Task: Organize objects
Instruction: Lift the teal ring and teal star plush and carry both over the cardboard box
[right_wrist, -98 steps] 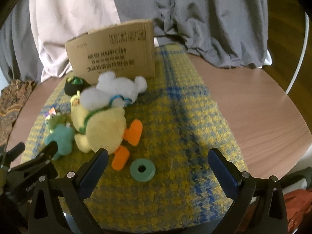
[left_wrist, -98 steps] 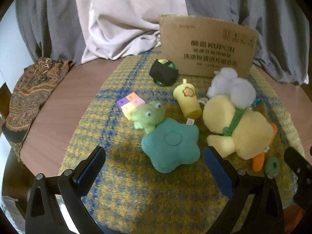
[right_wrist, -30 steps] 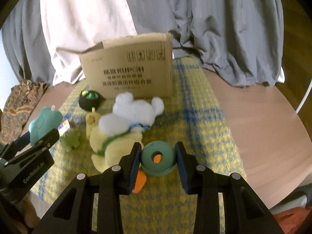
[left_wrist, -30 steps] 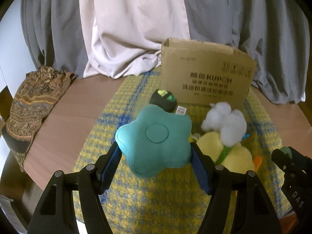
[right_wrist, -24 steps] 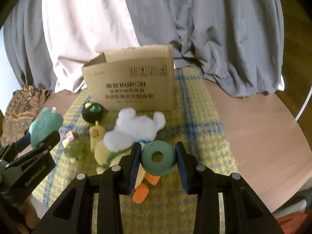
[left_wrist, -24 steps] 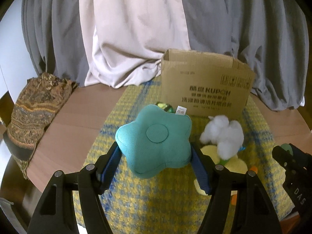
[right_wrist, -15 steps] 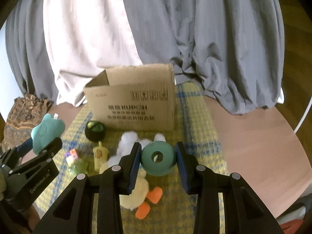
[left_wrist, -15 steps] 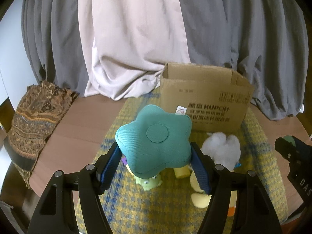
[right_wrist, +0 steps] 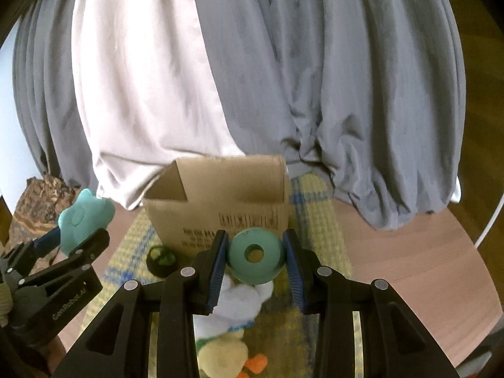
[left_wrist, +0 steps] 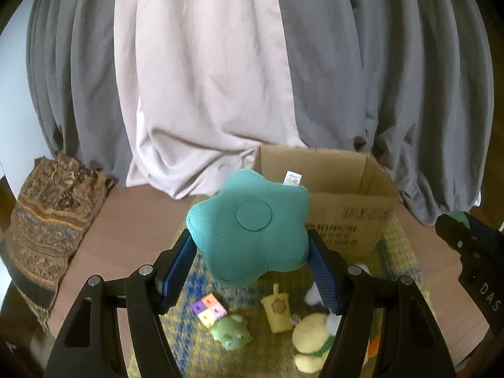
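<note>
My left gripper point(left_wrist: 250, 252) is shut on a teal star-shaped plush point(left_wrist: 252, 226), held in the air in front of the open cardboard box point(left_wrist: 346, 195). In the right wrist view the same plush point(right_wrist: 83, 219) shows at the left edge. My right gripper point(right_wrist: 255, 260) is shut on a green ring point(right_wrist: 255, 255), held above the toys just before the box point(right_wrist: 226, 201). On the plaid cloth point(left_wrist: 195, 334) below lie a colour cube point(left_wrist: 208, 310), a small green frog point(left_wrist: 231, 332), a yellow toy cup point(left_wrist: 277, 312), a yellow duck plush point(left_wrist: 312, 340) and a white plush point(right_wrist: 239, 302).
A round black and green object point(right_wrist: 161, 258) lies left of the box. A patterned brown cloth point(left_wrist: 47, 226) hangs over the table's left edge. Grey and pale curtains point(left_wrist: 220, 78) close off the back. The wooden table point(right_wrist: 409, 267) shows bare wood to the right of the cloth.
Both grippers have risen with their toys; the box's open top has come into view and the toys on the cloth have dropped lower in the pictures.
</note>
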`<act>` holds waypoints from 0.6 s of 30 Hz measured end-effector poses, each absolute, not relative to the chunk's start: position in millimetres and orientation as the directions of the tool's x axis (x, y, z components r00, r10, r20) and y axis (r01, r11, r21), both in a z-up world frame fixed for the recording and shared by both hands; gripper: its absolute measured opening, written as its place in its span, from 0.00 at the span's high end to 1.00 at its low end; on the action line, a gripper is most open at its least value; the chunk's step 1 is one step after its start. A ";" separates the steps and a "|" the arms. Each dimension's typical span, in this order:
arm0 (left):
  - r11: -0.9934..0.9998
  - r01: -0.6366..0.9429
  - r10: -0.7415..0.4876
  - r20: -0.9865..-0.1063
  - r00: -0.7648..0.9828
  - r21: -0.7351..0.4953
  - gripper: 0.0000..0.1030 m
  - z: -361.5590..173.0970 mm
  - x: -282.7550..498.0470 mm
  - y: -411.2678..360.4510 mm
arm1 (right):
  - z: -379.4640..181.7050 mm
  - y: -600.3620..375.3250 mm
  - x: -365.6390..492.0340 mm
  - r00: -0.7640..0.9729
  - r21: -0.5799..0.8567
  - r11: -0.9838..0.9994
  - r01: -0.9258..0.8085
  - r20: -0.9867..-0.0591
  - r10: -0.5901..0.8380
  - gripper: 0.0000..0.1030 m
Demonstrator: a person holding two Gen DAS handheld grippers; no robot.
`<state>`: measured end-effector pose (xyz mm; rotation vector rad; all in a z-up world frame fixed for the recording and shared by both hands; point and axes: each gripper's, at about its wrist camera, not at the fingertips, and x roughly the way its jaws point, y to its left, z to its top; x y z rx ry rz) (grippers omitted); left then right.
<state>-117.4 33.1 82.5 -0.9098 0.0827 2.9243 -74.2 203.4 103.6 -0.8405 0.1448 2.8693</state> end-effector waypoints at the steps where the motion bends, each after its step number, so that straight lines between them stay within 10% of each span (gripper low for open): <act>1: -0.995 -0.093 0.061 -0.565 -0.823 0.029 0.33 85.5 -120.7 33.8 | 107.2 202.7 -75.7 -0.837 0.047 -0.985 -0.169 -0.535 0.118 0.65; 18: -0.989 -0.144 0.111 -0.568 -0.816 0.013 0.33 113.4 -184.8 42.8 | 144.2 206.5 -124.3 -0.857 0.023 -0.988 -0.150 -0.502 0.118 0.65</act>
